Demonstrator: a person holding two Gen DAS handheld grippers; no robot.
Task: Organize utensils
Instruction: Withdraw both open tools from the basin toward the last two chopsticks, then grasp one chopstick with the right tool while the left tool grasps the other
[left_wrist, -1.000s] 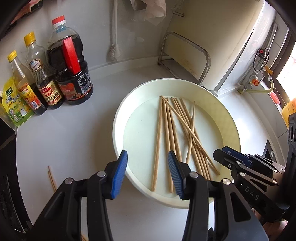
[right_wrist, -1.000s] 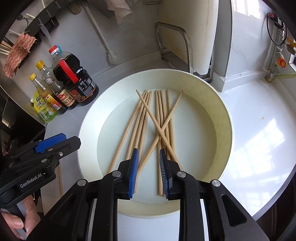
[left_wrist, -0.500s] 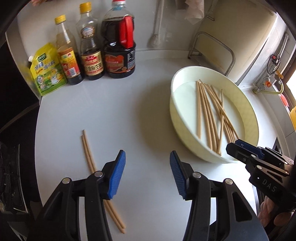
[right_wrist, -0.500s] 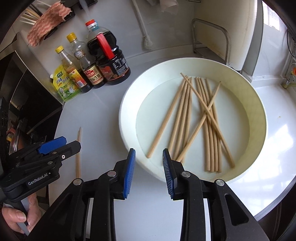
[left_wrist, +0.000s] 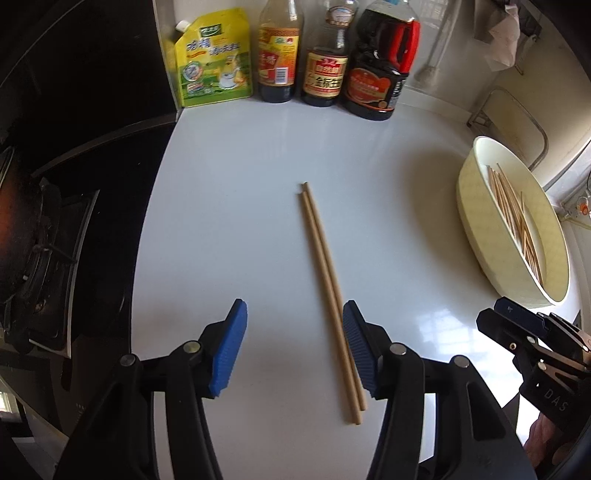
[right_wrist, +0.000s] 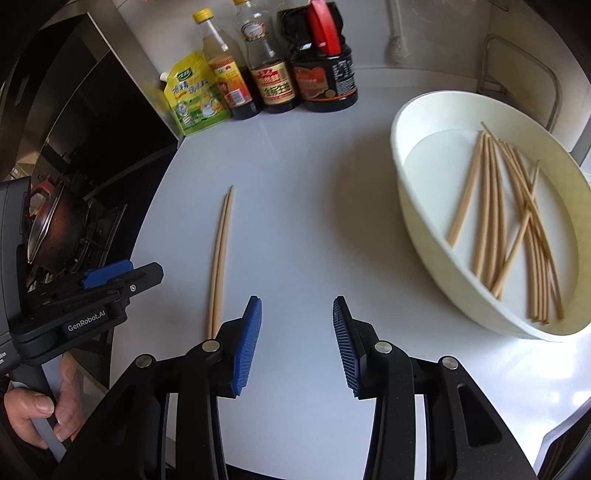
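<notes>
Left tool (left_wrist: 293, 347) wide open, empty, hovering low over white desk (left_wrist: 240, 184). Pair of chopsticks (left_wrist: 328, 295) flat on desk, side by side and touching, running between the blue pads; near ends passing just beside the right-hand pad (left_wrist: 358, 350), far ends pointing toward the bottles. Right tool (right_wrist: 297, 345) also wide open, holding nothing, over bare desk; same chopstick pair (right_wrist: 219, 262) just left of its left pad (right_wrist: 247, 347), outside the gap. Remaining chopsticks (right_wrist: 509, 229) loose and partly crossed inside cream round basin (right_wrist: 417, 221), to the right of both tools, well apart from the pair. Sauce bottles (left_wrist: 325, 66) and yellow pouch (left_wrist: 210, 62) lined at back wall. Stove (left_wrist: 44, 240) at left.
</notes>
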